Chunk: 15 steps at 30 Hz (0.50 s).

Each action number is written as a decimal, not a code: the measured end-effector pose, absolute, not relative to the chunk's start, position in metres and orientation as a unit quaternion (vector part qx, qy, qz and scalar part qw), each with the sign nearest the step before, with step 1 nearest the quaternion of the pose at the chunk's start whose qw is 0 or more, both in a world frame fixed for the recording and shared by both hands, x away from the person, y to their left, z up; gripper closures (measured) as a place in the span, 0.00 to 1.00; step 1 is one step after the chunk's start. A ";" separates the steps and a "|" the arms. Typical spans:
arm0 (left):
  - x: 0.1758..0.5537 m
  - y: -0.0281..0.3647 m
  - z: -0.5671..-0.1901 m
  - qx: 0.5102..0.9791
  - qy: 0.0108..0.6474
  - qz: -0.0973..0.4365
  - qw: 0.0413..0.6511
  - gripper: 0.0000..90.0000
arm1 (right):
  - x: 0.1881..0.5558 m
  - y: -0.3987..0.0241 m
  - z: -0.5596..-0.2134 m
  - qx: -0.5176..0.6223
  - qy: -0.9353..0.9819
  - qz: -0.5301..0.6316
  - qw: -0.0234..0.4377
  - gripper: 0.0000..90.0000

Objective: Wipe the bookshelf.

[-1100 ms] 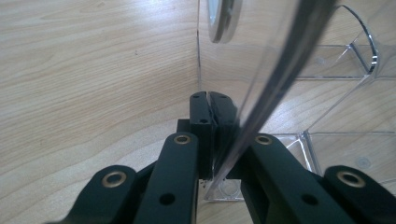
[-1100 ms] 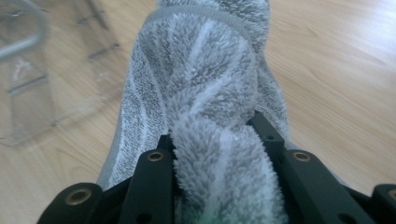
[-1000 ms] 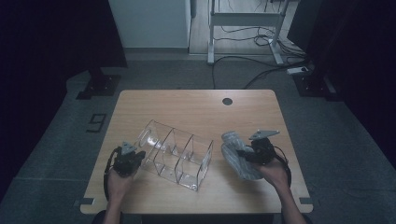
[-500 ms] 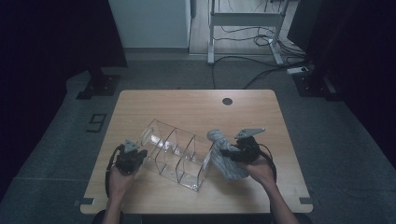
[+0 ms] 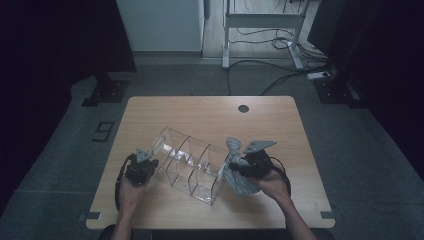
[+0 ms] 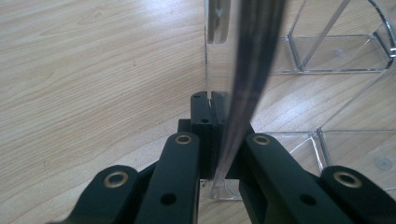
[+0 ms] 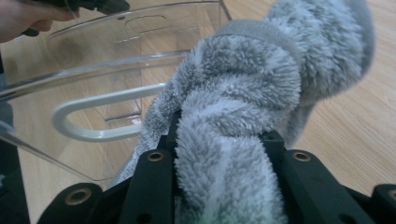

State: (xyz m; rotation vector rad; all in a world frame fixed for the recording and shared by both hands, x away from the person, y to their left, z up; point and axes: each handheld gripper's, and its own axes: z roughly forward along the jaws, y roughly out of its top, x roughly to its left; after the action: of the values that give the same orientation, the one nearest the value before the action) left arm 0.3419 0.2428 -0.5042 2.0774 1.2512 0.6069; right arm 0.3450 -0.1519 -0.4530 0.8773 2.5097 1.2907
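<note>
A grey fluffy cloth is clamped between the jaws of the right gripper, bunched over the fingertips and hanging down to the wooden table. It is held just beside the near right end wall of a clear acrylic organizer, which lies across the middle of the table. The organizer's thin left end wall is pinched edge-on between the closed jaws of the left gripper.

In the right gripper view, the cloth's terry pile and a white slot-shaped handle cutout in the organizer wall are seen close up, with the cloth close against that wall; whether they touch cannot be told. In the left gripper view, the clear compartments are shown beyond the jaws. From the high view, the organizer is seen set diagonally, with three compartments.

A round cable hole lies well apart, near the far edge. Beyond the table, a metal stand and cables rest on the floor.
</note>
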 end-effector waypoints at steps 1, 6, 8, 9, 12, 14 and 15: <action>0.342 0.242 -0.504 0.790 0.475 0.231 0.312 0.97 | 0.344 -0.151 -0.452 0.293 0.846 0.435 0.094 0.74; 0.342 0.241 -0.504 0.788 0.478 0.235 0.309 0.96 | 0.337 -0.149 -0.448 0.285 0.848 0.437 0.094 0.74; 0.342 0.240 -0.504 0.788 0.478 0.236 0.307 0.96 | 0.335 -0.148 -0.447 0.280 0.849 0.438 0.090 0.74; 0.342 0.240 -0.504 0.789 0.477 0.237 0.306 0.96 | 0.333 -0.147 -0.446 0.278 0.850 0.438 0.091 0.74; 0.342 0.240 -0.504 0.789 0.477 0.238 0.304 0.96 | 0.329 -0.144 -0.444 0.270 0.853 0.438 0.089 0.74; 0.341 0.239 -0.504 0.789 0.478 0.241 0.303 0.96 | 0.325 -0.142 -0.443 0.266 0.855 0.437 0.086 0.74; 0.341 0.239 -0.504 0.789 0.478 0.240 0.302 0.95 | 0.324 -0.141 -0.442 0.263 0.856 0.436 0.087 0.74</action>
State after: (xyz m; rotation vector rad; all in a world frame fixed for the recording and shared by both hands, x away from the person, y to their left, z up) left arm 0.3415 0.2389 -0.5039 2.0914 1.2671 0.6375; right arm 0.3238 -0.1405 -0.4422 0.7835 2.5513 1.2988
